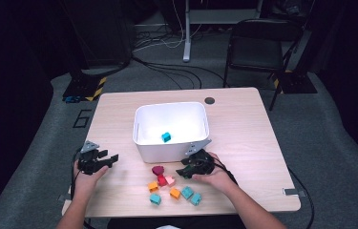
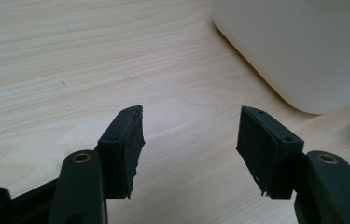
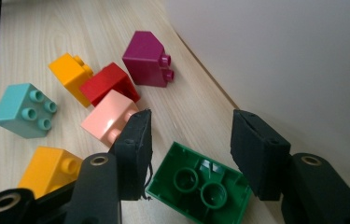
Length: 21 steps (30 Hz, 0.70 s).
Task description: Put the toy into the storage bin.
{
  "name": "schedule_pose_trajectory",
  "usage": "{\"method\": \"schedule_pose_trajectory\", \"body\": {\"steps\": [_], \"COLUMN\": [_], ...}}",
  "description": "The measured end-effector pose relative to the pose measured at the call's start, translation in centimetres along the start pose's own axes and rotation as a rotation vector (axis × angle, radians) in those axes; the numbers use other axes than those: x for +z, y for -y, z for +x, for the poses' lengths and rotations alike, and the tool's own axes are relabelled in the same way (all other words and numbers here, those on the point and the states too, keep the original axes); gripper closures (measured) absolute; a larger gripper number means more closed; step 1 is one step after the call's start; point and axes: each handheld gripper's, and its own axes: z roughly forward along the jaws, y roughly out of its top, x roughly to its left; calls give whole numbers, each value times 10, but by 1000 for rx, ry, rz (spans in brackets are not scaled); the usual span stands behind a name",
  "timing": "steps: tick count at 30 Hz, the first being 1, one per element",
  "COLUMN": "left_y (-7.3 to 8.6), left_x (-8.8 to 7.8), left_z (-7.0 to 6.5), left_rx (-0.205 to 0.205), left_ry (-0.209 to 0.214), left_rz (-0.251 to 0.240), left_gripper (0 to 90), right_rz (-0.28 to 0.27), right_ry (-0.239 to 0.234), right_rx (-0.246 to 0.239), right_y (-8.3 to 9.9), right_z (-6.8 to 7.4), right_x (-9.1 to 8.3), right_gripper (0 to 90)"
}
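High view — right hand-held gripper [image 1: 182, 170] low on the counter [image 1: 243, 143] beside the white bin [image 1: 172, 143]; left hand-held gripper [image 1: 112, 158] apart, over bare wood.

Left gripper view — jaws spread, nothing between.

Right gripper view — jaws spread, the green brick [image 3: 199, 186] lying studs-down between them, not pinched; pink brick [image 3: 109, 120] just beside.

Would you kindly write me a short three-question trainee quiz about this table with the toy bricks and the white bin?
1. True or false: the white bin holds a teal brick.
2. Which brick lies between the right gripper jaws? A) purple B) green C) orange
3. Fill in: the left gripper jaws are ____ over bare table.

Key: 1 true; 2 B, the green brick, hollow side up, not yet pinched; 3 open.
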Motion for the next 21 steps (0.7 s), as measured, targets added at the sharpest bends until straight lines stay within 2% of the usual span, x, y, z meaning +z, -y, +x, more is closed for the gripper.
{"method": "schedule_pose_trajectory", "body": {"steps": [3,7,8,16,21], "left_y": [0,0,0,0,-1], "left_x": [0,0,0,0,1], "left_z": [0,0,0,0,-1], "left_rx": [-1,0,1,-1,4], "left_ry": [-1,-1,-2,-3,0], "left_rz": [-1,-1,-2,-2,4], "left_gripper": [407,407,407,407,407], "right_rz": [12,20,25,37,37], "right_ry": [2,0,4,21,54], "right_rx": [12,3,16,1,-3], "right_y": [3,5,6,20,28], "right_z": [-1,-1,-1,1,1], "right_x": [-1,-5,-7,-16,-18], "right_gripper": [471,465,464,464,529]}}
